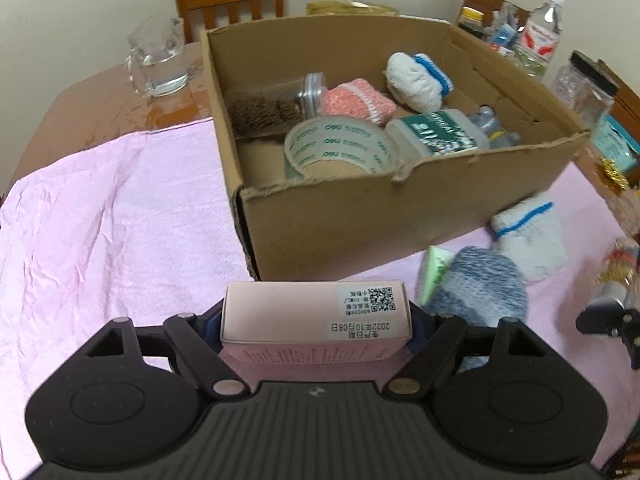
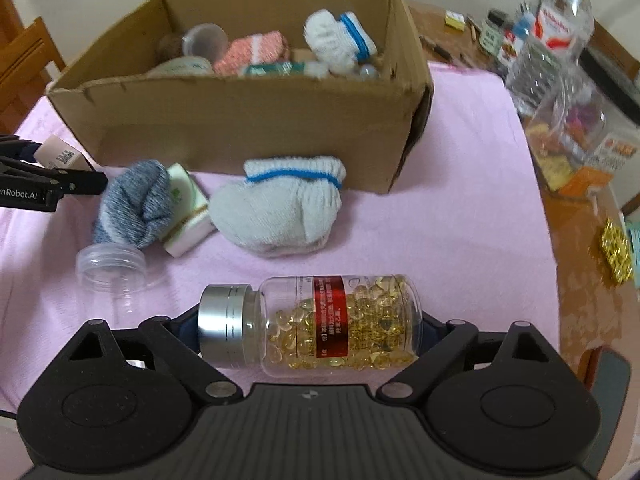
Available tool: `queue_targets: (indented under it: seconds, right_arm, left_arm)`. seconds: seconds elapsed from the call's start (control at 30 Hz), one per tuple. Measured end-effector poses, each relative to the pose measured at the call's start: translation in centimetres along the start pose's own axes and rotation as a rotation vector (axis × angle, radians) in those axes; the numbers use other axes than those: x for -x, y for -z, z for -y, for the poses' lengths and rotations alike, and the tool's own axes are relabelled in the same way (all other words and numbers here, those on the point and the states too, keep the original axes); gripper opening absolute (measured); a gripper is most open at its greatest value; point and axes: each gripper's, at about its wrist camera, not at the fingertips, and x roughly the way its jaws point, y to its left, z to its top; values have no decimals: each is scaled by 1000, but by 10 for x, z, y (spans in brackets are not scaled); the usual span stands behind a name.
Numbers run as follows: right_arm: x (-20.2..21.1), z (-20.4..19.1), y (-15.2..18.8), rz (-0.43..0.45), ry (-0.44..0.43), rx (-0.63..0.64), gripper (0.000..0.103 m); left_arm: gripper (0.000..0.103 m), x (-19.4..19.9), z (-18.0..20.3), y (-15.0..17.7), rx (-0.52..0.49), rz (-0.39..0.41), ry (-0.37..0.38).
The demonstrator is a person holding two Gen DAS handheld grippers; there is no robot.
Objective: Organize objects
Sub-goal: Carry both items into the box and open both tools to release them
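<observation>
Both jaws clenched crosswise on loads: left gripper [image 1: 316, 330] on pink carton [image 1: 316, 314], nearer cardboard box [image 1: 400, 216] mid-desk; right gripper [image 2: 308, 326] on capsule bottle [image 2: 312, 322], long axis parallel to box's near wall.

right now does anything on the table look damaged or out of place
The cardboard box has a torn, ragged front rim. An empty clear jar lies on its side, lidless, on the pink cloth beside the blue-grey sock. Nothing looks spilled.
</observation>
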Motion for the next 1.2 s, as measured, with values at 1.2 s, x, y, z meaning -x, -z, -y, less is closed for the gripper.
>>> queue_targets:
  seconds: [1.2]
  right_arm:
    - [52, -11, -111, 223, -97, 181, 97]
  left_arm:
    - [101, 53, 8, -78, -27, 156, -21]
